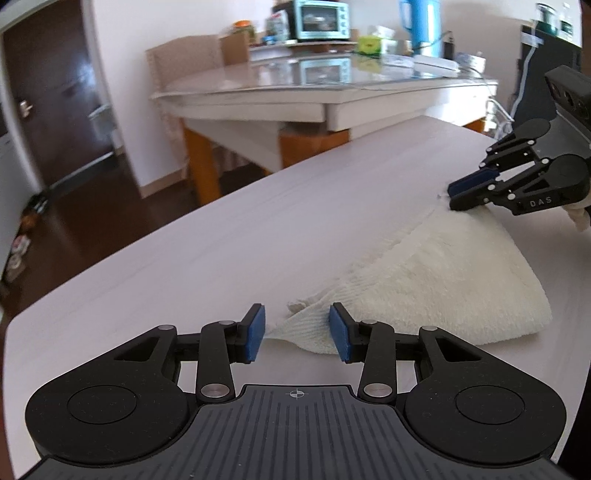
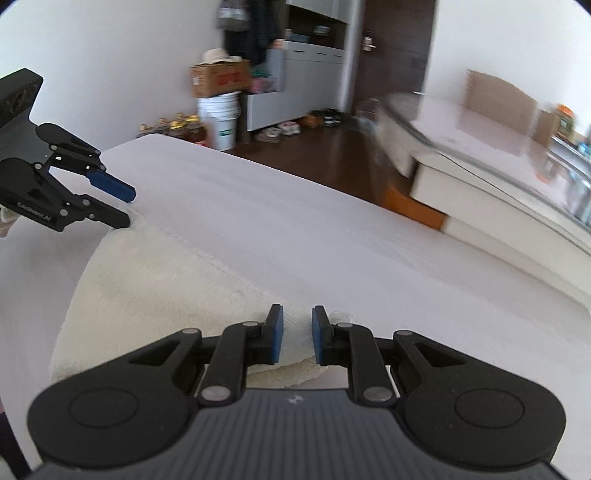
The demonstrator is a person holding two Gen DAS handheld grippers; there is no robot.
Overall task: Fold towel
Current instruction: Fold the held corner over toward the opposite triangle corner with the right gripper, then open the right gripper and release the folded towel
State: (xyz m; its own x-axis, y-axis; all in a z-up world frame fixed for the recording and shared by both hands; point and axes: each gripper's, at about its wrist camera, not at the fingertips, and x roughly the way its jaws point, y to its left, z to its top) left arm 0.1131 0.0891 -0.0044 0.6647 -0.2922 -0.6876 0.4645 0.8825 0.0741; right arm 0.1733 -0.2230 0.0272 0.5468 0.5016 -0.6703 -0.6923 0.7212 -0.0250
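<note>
Left wrist view: white towel [image 1: 443, 280] is lying folded on the white table [image 1: 221, 236], bulk sitting right of the left gripper [image 1: 297, 334]. A thin ribbed corner of the towel is poking between the blue pads [image 1: 256, 334], but the jaws are standing apart w/ clear gaps to the cloth, so released, not pinching. Right gripper [image 1: 456, 195] is showing at the towel's far right corner, tips down at the cloth edge; jaws look nearly together, can't tell from here if cloth is caught. Dining table [image 1: 295, 92] w/ a teal oven [image 1: 321, 18] is sitting beyond the towel.

Right wrist view: right gripper [image 2: 297, 334] is sitting over the towel [image 2: 155, 280] near corner, jaws narrow but w/ cloth visible in the gap and pads not pressing it. Left gripper [image 2: 127, 208] is at the towel's far left corner, jaws parted, lower finger resting at the cloth edge. Cardboard box [image 2: 218, 79] on a white bucket [image 2: 221, 118] is standing far behind the towel.
</note>
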